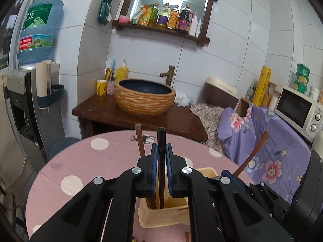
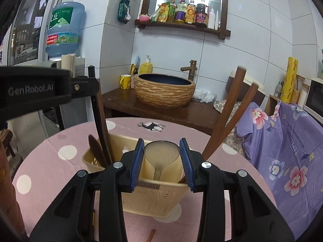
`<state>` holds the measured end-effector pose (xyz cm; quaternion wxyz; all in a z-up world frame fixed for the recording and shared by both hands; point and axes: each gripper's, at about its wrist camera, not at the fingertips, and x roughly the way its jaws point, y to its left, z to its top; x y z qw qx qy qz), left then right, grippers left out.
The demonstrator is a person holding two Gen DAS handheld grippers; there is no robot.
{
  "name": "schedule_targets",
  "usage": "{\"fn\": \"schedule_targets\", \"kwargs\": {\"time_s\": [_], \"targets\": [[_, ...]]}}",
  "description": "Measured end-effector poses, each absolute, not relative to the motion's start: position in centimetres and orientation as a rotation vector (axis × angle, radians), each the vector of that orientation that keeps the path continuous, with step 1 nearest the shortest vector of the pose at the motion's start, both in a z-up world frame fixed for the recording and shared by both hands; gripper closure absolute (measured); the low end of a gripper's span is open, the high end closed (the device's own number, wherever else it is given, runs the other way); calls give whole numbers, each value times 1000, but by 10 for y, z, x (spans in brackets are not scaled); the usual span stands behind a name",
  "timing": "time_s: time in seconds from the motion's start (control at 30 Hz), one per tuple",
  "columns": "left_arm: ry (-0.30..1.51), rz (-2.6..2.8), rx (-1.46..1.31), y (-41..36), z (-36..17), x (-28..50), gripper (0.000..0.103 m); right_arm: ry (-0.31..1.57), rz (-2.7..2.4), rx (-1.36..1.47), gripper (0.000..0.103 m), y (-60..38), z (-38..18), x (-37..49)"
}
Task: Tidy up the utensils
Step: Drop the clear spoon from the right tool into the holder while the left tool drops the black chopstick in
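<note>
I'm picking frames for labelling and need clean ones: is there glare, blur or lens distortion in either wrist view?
Left wrist view: sharp, but the fisheye bows the wall tiles and darkens the corners; the mirror is blown out by glare. Right wrist view: same bending and mirror glare; the spoon held in the right gripper stays crisp; the tablecloth is evenly lit.

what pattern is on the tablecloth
Pink tablecloth with large white polka dots and a small dark deer print near the far edge; the right wrist view shows it best.
</note>
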<state>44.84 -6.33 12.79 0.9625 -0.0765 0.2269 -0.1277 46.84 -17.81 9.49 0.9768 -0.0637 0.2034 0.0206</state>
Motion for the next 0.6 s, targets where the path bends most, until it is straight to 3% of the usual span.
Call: {"fn": "schedule_targets", "kwargs": {"time_s": [0.23,0.27,0.3,0.33,0.4,0.43,0.47,0.6], "targets": [[481,-257,-117,-66,115,447,94,394,44,-186,66,-173,87,463],[485,-263,-119,-66,116,446,93,390,43,-185,59,-174,88,463],[490,-270,-122,-65,117,445,93,380,39,-184,44,-175,90,461],[492,-279,-129,-64,118,442,91,360,34,-178,39,-177,91,456],[478,-283,-141,-59,121,433,75,346,41,-163,35,-181,93,449],[457,-276,-149,-54,123,425,57,346,47,-157,35,-183,94,443],[439,-270,-155,-50,124,417,46,344,50,-157,34,-183,94,437],[427,-240,-142,-37,119,387,34,319,62,-180,31,-187,90,402]]}}
